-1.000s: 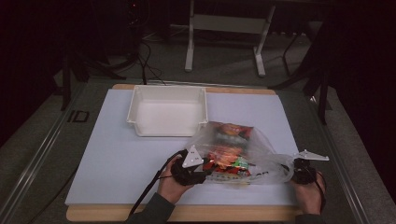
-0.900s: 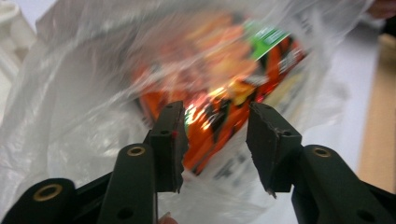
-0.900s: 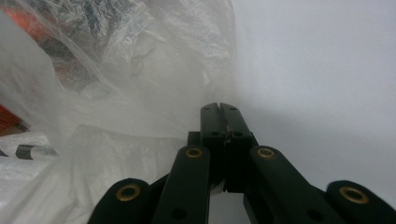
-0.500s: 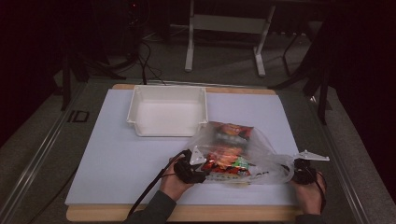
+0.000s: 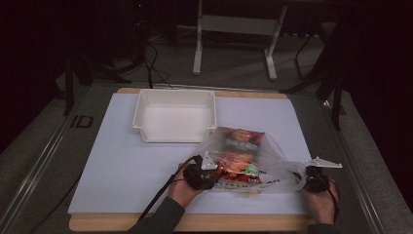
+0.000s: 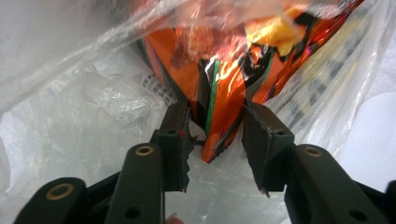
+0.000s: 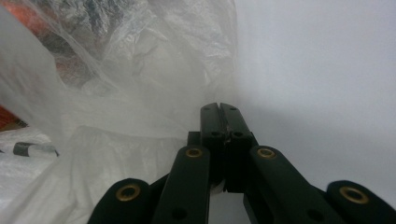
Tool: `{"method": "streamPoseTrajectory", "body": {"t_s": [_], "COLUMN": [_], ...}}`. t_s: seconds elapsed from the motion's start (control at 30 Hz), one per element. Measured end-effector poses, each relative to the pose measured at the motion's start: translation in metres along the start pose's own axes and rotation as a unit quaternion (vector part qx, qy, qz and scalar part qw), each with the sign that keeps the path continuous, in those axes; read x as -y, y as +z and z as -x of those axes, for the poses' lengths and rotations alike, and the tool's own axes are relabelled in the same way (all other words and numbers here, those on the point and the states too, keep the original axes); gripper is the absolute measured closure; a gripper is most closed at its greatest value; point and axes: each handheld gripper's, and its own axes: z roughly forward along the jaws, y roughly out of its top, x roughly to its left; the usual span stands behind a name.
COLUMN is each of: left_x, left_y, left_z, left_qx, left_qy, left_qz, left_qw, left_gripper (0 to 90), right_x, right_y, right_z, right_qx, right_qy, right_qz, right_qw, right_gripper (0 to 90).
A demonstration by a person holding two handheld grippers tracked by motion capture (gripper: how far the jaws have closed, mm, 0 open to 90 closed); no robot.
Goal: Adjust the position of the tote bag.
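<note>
a clear plastic bag lies on the white mat of the desk, near its front edge, just in front of an empty white bin. inside the bag sits an orange snack packet. the left gripper reaches into the bag's left end; its fingers stand partly apart, with the packet's crimped corner between them, not clamped. the right gripper is at the bag's right end, its fingers pressed together; a little of the bag's film seems pinched in them, though i cannot tell for sure.
</note>
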Motion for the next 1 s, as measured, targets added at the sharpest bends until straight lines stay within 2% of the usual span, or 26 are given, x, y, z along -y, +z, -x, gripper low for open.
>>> {"method": "streamPoseTrajectory", "body": {"t_s": [0.07,0.13,0.2,0.3,0.5,0.67,0.73,0.93,1.0], "left_x": [0.002,0.004,0.004,0.004,0.002,0.0,-0.001,-0.005,-0.006], "left_y": [0.004,0.006,0.005,0.004,0.0,-0.004,-0.007,-0.01,-0.01], "left_z": [0.0,0.001,-0.001,-0.003,0.002,0.003,0.004,0.005,0.005], "left_qx": [-0.002,-0.002,0.0,0.0,0.007,0.025,0.032,0.05,0.051], "left_qy": [0.006,0.014,0.011,0.006,0.015,0.021,0.016,0.019,0.022], "left_qz": [-0.02,-0.023,-0.022,-0.016,-0.005,0.003,0.011,0.015,0.016], "left_qw": [0.9998,0.9996,0.9997,0.9998,0.9999,0.9995,0.9993,0.9985,0.9983], "left_gripper": [56.5,54.1,54.2,59.4,70.4,79.9,81.4,75.0,69.3], "right_x": [0.0,0.001,0.001,0.001,0.002,0.002,0.002,0.002,0.002], "right_y": [0.0,0.0,0.0,0.0,0.0,0.0,0.0,0.0,0.0], "right_z": [0.0,0.001,0.001,0.002,0.002,0.002,0.001,0.001,0.001], "right_qx": [0.0,-0.001,-0.001,0.0,0.0,-0.001,-0.001,-0.002,-0.002], "right_qy": [0.001,0.001,0.001,0.001,0.002,0.001,0.0,-0.002,-0.003], "right_qz": [0.0,-0.001,0.0,0.001,0.0,-0.001,-0.001,-0.002,-0.002], "right_qw": [1.0,1.0,1.0,1.0,1.0,1.0,1.0,1.0,1.0], "right_gripper": [89.1,89.1,89.1,89.1,89.1,89.1,89.1,89.1,89.1]}}
